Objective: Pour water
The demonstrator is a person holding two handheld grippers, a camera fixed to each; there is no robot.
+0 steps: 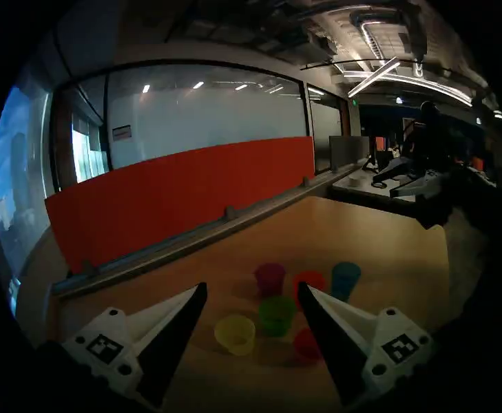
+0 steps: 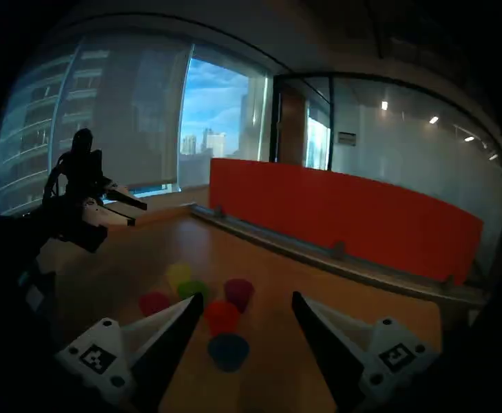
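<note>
The left tool (image 1: 251, 289) hangs released over the bench (image 1: 388, 255), fingers spread and grasping nothing. Ahead of it, from left to right, stand the yellow cup (image 1: 235, 334), purple cup (image 1: 270, 277), green cup (image 1: 276, 313), red cup (image 1: 306, 344), orange cup (image 1: 310, 281) and blue cup (image 1: 345, 279). They are bunched together, well in from the bench's railed far edge. In the right gripper view the right tool (image 2: 246, 297) is likewise released and grasps nothing, with the same cups just ahead of it.
</note>
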